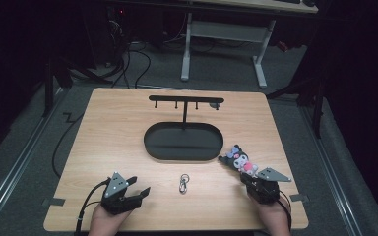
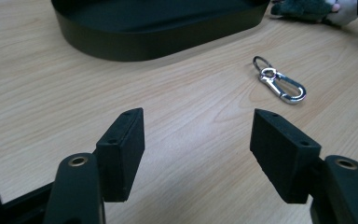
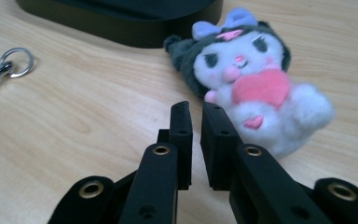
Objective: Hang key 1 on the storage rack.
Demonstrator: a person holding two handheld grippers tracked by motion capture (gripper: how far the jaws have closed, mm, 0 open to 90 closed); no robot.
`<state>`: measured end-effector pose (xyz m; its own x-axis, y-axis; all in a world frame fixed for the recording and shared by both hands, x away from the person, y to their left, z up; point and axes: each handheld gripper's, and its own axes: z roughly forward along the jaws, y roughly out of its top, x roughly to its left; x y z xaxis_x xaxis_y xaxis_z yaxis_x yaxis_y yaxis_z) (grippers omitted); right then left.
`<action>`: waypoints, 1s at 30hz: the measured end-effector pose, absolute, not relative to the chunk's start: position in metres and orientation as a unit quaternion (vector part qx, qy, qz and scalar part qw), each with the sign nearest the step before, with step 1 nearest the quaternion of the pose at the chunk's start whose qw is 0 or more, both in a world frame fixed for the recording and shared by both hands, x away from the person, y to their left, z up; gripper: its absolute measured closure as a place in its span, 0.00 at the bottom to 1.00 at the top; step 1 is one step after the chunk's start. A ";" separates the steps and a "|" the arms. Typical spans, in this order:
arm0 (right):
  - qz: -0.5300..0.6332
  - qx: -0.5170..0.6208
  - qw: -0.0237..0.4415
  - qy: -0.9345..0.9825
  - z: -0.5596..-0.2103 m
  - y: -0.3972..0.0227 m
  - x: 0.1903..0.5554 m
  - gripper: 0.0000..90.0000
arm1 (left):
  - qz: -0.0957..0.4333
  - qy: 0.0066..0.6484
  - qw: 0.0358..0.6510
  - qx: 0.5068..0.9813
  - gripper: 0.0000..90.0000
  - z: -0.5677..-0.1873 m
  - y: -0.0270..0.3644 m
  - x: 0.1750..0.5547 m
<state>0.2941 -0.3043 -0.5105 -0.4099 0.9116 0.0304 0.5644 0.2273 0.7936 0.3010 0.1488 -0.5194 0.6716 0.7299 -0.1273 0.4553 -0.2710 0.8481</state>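
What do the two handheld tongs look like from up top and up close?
Both the left tongs and the right tongs are matte black, each topped by a grey three-cornered plate. Their blocky black jaws carry small screw holes, with brass-ringed pivots behind. A black cable trails from each.

Left tool (image 1: 139,191) rests with jaws spread wide; right tool (image 3: 196,114) has jaws nearly together, nothing between.

The plush toy (image 3: 256,88) is white-faced with a dark grey hood, a lilac bow, pink nose and a pink heart. The clasp (image 2: 279,85) is shiny silver. The oval tray (image 1: 183,142) is black, on a pale woodgrain tabletop (image 1: 108,128).
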 end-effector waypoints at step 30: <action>0.303 0.466 0.167 0.814 -0.515 -0.257 0.311 0.42 | 0.155 0.380 0.464 0.785 0.34 -0.523 0.197 0.303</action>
<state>0.3111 -0.2569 -0.5153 -0.5102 0.8600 0.0099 0.6570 0.3823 0.6497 0.3030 0.1970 -0.5229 0.6632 0.7405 -0.1084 0.4526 -0.2815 0.8461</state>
